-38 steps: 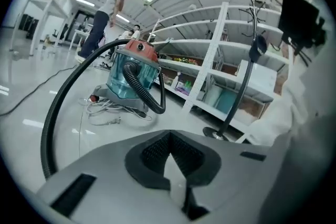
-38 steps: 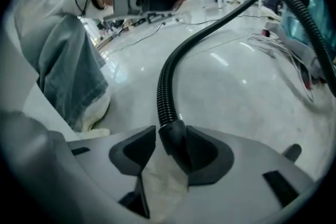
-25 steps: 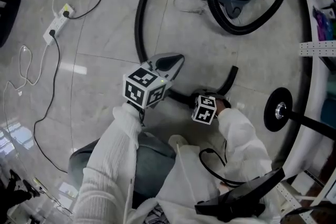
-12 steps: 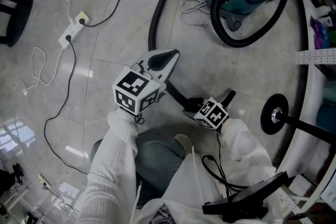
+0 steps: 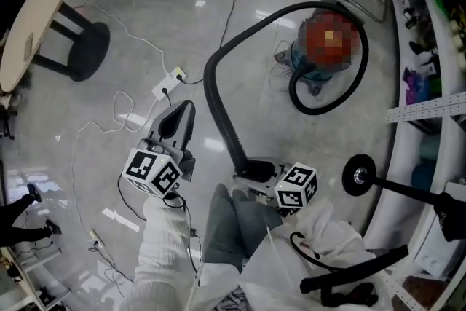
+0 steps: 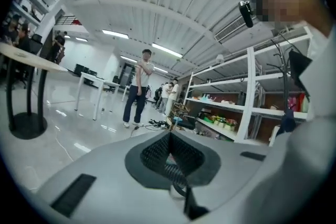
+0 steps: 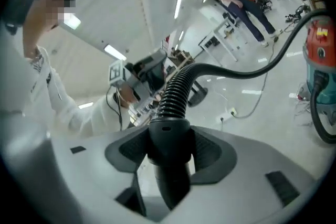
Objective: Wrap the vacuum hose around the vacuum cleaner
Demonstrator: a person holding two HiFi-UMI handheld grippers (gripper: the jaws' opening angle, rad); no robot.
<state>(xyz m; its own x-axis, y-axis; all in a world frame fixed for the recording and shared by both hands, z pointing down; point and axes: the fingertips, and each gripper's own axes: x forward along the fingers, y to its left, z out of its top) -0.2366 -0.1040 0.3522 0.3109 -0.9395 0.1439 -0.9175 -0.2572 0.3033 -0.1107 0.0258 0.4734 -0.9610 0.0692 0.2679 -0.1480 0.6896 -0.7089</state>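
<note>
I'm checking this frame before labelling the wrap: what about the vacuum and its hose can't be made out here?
Head view: a mosaic patch covers the vacuum cleaner top.
Right gripper view: the right edge cuts off the vacuum cleaner.
Head view: the hose end past the right claw lies hidden under that gripper.

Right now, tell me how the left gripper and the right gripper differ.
The left gripper has fingers shut on nothing; the right gripper has fingers clamped on the vacuum hose. The left gripper faces a standing person; the right gripper faces along the hose. Both are held above the floor.
</note>
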